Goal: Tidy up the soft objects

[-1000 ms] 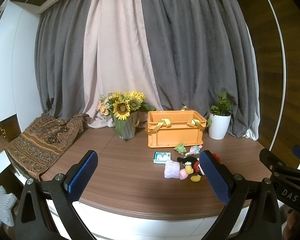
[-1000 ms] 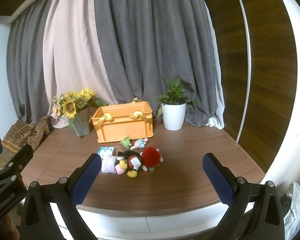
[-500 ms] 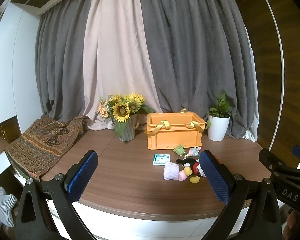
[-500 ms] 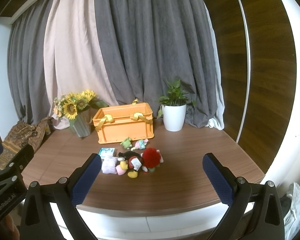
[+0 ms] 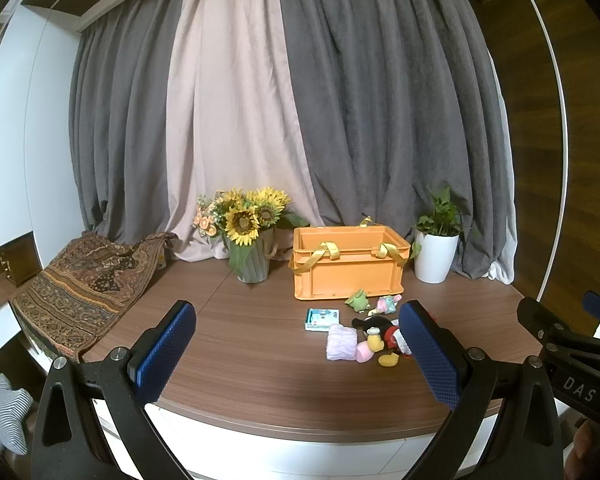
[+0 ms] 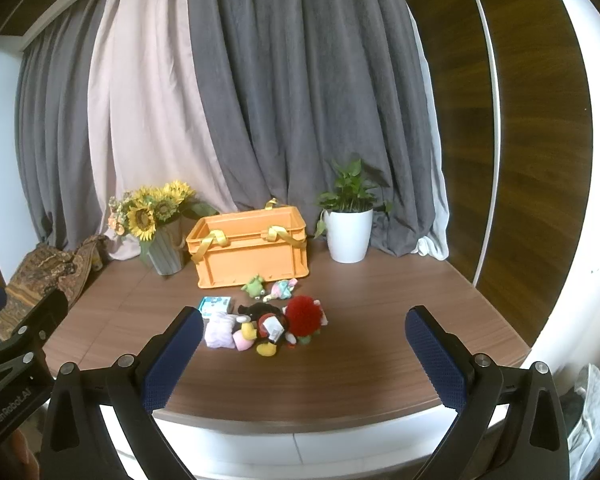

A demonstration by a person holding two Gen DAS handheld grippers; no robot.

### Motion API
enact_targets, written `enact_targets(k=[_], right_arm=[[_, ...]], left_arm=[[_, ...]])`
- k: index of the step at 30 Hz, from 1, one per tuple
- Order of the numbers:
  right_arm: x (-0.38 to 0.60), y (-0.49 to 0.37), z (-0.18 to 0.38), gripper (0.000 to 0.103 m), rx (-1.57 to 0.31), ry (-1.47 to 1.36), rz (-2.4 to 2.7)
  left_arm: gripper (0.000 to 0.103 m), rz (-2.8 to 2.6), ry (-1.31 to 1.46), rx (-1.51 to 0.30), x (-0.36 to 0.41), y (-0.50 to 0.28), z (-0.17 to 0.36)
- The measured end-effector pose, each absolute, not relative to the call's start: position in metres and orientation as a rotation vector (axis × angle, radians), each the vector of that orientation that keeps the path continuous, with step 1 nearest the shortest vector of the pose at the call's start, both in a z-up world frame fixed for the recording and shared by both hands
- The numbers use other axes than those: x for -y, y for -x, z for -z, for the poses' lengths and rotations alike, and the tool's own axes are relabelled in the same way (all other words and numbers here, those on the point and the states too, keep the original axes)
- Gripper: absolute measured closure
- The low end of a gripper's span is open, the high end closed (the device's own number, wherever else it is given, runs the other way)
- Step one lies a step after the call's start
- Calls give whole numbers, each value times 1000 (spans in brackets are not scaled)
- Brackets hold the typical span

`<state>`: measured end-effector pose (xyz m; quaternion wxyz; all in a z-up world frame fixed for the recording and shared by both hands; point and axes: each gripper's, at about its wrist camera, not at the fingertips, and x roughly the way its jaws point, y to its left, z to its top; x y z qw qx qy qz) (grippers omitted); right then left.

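An orange crate [image 5: 346, 268] [image 6: 252, 254] with yellow ribbon handles stands at the back of the wooden table. In front of it lie soft toys: a green plush [image 6: 254, 286], a pastel plush [image 6: 283, 289], a lilac cloth bundle [image 5: 341, 342] [image 6: 219, 331], a black, red and yellow plush [image 6: 266, 330] and a red fluffy plush [image 6: 302, 316]. A small blue-and-white packet [image 5: 321, 319] [image 6: 215, 305] lies beside them. My left gripper [image 5: 300, 320] and right gripper [image 6: 302, 322] both stand open over the table's near edge, well short of the toys, holding nothing.
A vase of sunflowers [image 5: 247, 236] [image 6: 156, 224] stands left of the crate and a white potted plant [image 5: 436, 248] [image 6: 348, 228] to its right. A patterned cloth [image 5: 88, 280] drapes the table's left end. Curtains hang behind. Bare wood lies between the grippers and the toys.
Both views have tilted up slightly, so the table and toys sit a little lower in frame. The toys and crate have not moved; both grippers stay open.
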<state>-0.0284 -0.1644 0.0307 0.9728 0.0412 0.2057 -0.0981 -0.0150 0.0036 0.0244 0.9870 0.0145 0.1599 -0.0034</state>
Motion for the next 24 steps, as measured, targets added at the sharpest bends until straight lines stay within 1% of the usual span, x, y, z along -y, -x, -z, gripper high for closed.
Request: enact_targets(k=[24], right_arm=[[164, 25, -29, 1, -420, -86, 197]], left_arm=[[0, 12, -28, -337, -2, 7, -18]])
